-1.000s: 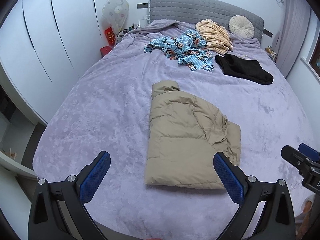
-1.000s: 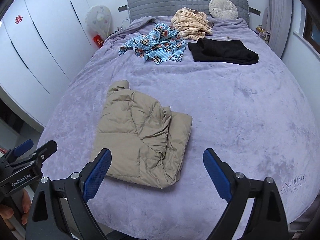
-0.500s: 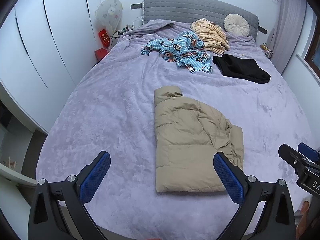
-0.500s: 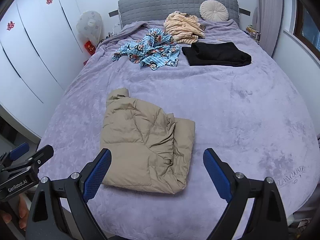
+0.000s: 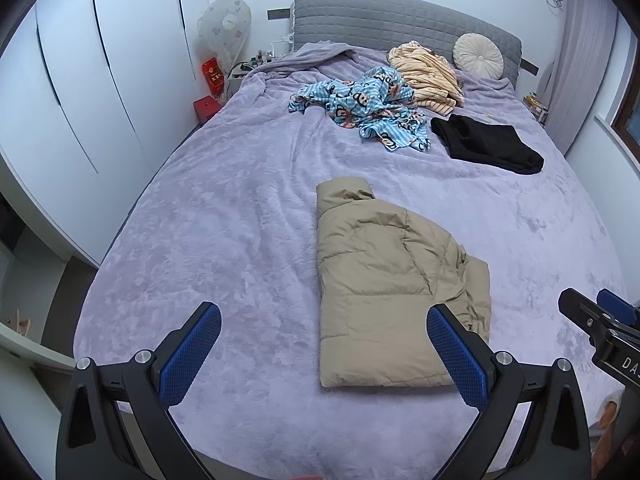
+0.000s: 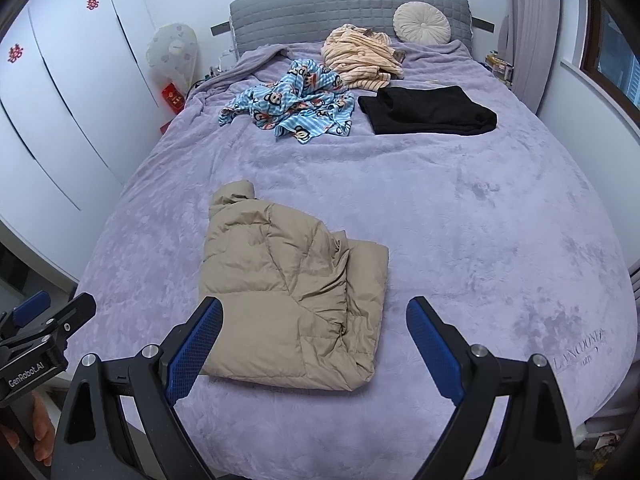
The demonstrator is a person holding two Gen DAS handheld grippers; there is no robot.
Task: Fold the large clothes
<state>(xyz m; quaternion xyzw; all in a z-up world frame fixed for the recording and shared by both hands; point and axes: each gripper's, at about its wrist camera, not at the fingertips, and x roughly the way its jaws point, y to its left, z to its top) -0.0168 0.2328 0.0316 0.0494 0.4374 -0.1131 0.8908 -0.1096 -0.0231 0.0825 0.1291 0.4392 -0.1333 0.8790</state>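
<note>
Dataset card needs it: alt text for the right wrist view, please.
A folded tan puffer jacket lies on a purple bed, just beyond the open right gripper. Blue cartoon-print pajamas, a striped peach garment and a folded black garment sit near the grey headboard.

Folded tan puffer jacket (image 5: 392, 284) on bed (image 5: 224, 216)

Jacket (image 5: 392, 292) near bed (image 5: 200, 240) foot; other clothes (image 5: 368, 104) behind, by headboard (image 5: 380, 16).
</note>
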